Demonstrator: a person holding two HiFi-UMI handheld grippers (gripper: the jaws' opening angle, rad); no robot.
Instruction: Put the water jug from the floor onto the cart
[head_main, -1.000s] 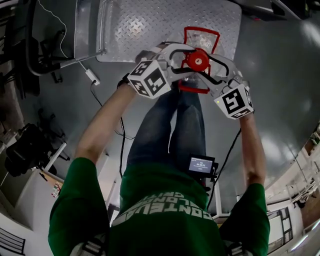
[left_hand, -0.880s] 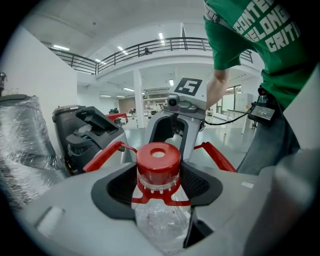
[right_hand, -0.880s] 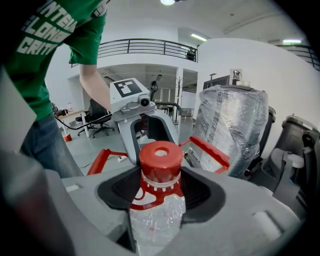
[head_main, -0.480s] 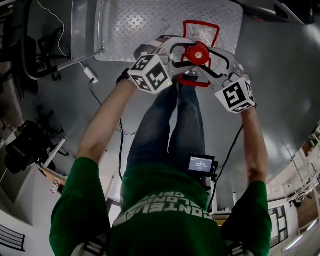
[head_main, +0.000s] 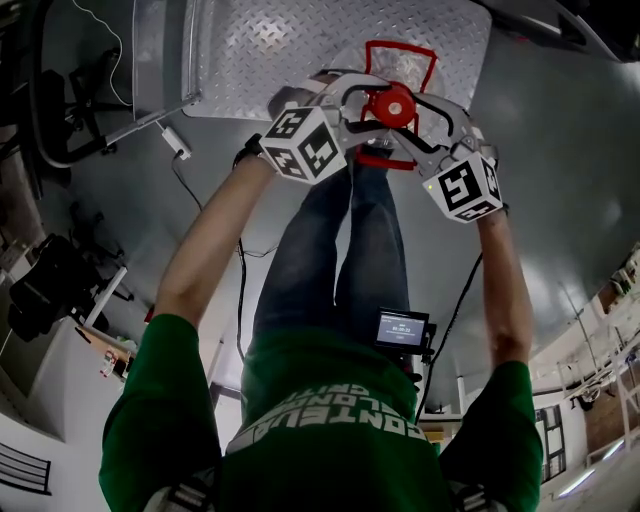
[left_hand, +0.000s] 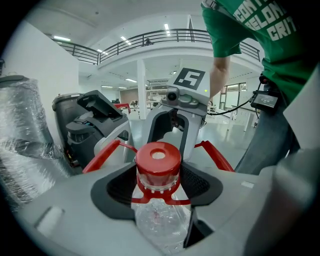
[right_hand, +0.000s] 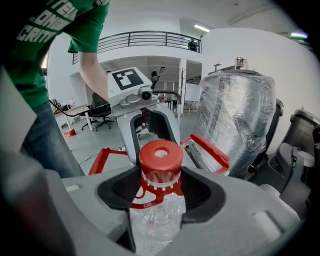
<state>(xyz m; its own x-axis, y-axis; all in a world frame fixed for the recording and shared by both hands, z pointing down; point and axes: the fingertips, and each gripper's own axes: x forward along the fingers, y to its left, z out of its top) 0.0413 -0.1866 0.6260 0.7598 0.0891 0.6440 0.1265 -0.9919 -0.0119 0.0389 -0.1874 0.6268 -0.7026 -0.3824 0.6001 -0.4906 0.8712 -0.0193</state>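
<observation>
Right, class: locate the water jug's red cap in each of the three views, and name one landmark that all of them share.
Head view: red cap at upper centre, by the cart.
Left gripper view: red cap just below centre, topping the water jug between the jaws.
Right gripper view: red cap just below centre, between the jaws.
Shared landmark: the red frame around the cap.
</observation>
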